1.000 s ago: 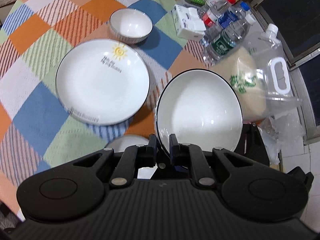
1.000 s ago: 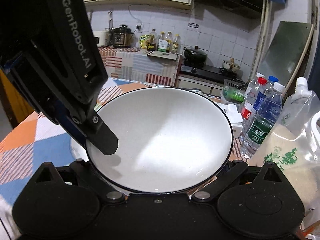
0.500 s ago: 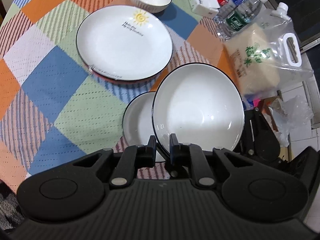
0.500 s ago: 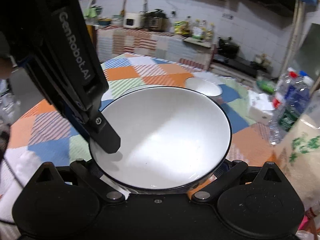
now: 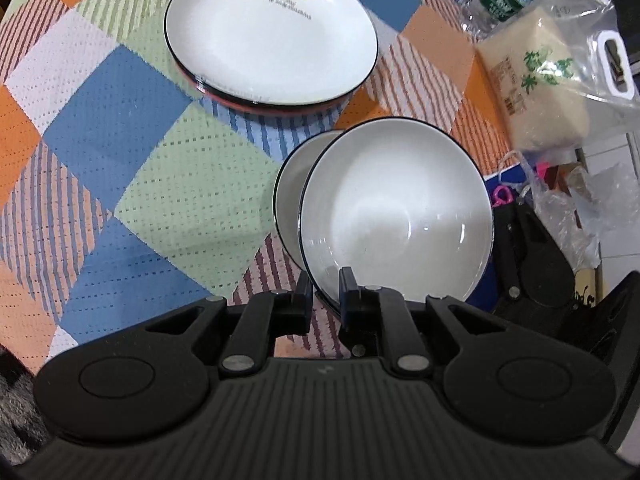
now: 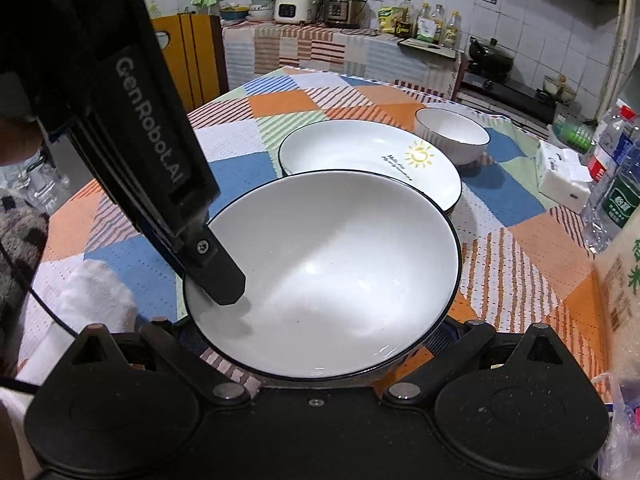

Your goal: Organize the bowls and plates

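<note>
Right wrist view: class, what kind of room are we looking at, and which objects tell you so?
Most likely a home kitchen. A tiled wall backs a counter with a rice cooker and a pressure cooker, a black pot sits on a stove, and oil bottles stand alongside.

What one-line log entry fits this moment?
left gripper: shut on white black-rimmed ceramic bowl | right gripper: open | bowl: tilted over second white bowl

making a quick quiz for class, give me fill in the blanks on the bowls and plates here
1. The left gripper is shut on the rim of the large ____.
2. The plate beyond it bears a yellow ____ print.
3. That plate lies on top of a ____-rimmed plate.
4. The right gripper's jaws are spread either side of the bowl, so it is ____.

Missing words: bowl; sun; red; open
</note>
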{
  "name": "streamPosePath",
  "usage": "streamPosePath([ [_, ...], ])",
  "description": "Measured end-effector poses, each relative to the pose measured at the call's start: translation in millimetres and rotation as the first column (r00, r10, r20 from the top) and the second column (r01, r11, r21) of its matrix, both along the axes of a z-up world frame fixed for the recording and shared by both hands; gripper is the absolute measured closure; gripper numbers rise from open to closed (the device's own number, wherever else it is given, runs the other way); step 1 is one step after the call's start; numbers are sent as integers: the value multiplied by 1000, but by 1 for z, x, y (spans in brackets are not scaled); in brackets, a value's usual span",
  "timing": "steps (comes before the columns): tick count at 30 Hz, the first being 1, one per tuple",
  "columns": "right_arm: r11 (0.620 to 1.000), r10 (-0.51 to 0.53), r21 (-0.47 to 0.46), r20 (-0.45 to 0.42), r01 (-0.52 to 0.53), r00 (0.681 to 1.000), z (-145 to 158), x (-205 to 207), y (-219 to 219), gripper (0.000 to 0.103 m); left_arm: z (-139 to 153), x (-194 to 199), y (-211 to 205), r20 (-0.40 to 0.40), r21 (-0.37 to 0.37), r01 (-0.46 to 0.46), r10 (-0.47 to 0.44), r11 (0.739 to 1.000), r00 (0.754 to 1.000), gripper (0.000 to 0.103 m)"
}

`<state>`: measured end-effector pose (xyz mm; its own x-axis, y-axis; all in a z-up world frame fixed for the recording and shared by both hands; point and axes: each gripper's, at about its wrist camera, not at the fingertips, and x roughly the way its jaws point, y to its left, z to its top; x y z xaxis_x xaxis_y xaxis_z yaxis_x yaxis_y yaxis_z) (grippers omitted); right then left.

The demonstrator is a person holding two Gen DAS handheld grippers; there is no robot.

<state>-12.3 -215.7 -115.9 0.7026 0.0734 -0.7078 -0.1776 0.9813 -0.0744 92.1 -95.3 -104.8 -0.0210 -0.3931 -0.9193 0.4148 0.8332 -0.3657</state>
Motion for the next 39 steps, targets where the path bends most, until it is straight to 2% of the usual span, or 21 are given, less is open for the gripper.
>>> streamPosePath([
  [3, 1000, 24, -6, -20, -24, 1000, -3, -1, 1, 1, -6, 1, -2, -18, 19, 3, -2, 1000, 1000, 92],
  [7, 999, 33, 37, -54, -31, 998, -6, -1, -4, 1, -9, -1, -5, 3, 43, 8, -8, 999, 1000, 92],
  [12, 998, 55, -2, -55, -55, 997, -8, 0, 0, 1, -14, 1, -5, 7, 41, -10, 9, 999, 1000, 91],
  [18, 997, 27, -73, -70, -32, 997, -9, 3, 8, 0, -17, 3, -10, 42, 70, -19, 16, 997, 999, 90],
  [23, 997, 22, -78, -76, -28, 997, -6, 4, 9, 0, -22, 8, -11, 60, 71, -17, 13, 997, 998, 89],
  [26, 997, 20, -69, -76, -25, 997, -7, 3, 6, 0, -24, 11, -10, 58, 70, -4, 0, 998, 998, 82],
  [28, 999, 14, -51, -85, -18, 996, -7, 3, 4, 0, -21, 12, -5, 67, 57, -6, 3, 998, 998, 77],
  [30, 999, 11, -38, -95, -14, 995, -6, 2, 1, 0, -14, 13, -1, 65, 30, 3, -5, 1000, 998, 66],
  [33, 998, 37, -42, -86, -41, 996, 0, -3, 0, 0, 0, 12, 6, 80, -16, 25, -24, 1000, 996, 65],
  [39, 994, 95, -37, -87, -99, 992, 25, -8, -10, 0, 34, 13, 13, 145, -36, 63, -58, 997, 988, 64],
])
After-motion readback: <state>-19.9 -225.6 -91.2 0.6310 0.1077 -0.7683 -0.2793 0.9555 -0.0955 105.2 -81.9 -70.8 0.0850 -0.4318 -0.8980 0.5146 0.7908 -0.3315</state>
